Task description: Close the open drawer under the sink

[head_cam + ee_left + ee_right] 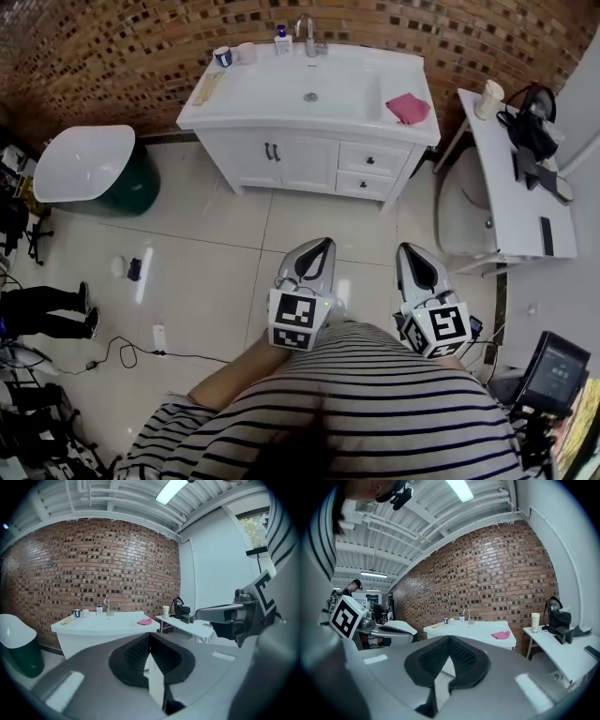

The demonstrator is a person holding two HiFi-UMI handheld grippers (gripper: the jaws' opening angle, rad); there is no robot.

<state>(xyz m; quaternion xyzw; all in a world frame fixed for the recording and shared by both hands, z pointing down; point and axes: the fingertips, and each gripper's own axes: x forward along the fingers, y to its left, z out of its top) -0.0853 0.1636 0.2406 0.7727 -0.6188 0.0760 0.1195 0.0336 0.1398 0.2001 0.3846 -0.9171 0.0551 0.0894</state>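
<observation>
The white sink cabinet (309,155) stands against the brick wall, well ahead of me across the tiled floor. Two small drawers sit at its right side, an upper drawer (373,159) and a lower drawer (364,186). Both fronts look level with the cabinet face from here. My left gripper (324,243) and right gripper (411,248) are held close to my body, pointing at the cabinet. Both are shut with nothing in them. The cabinet (101,630) also shows far beyond the left gripper (149,635), and the cabinet (471,632) stands beyond the right gripper (449,637).
A pink cloth (407,107), a faucet (307,36) and cups sit on the counter. A white tub on a green base (84,164) stands at the left. A white side table (514,178) with black gear stands at the right. A cable (122,352) crosses the floor.
</observation>
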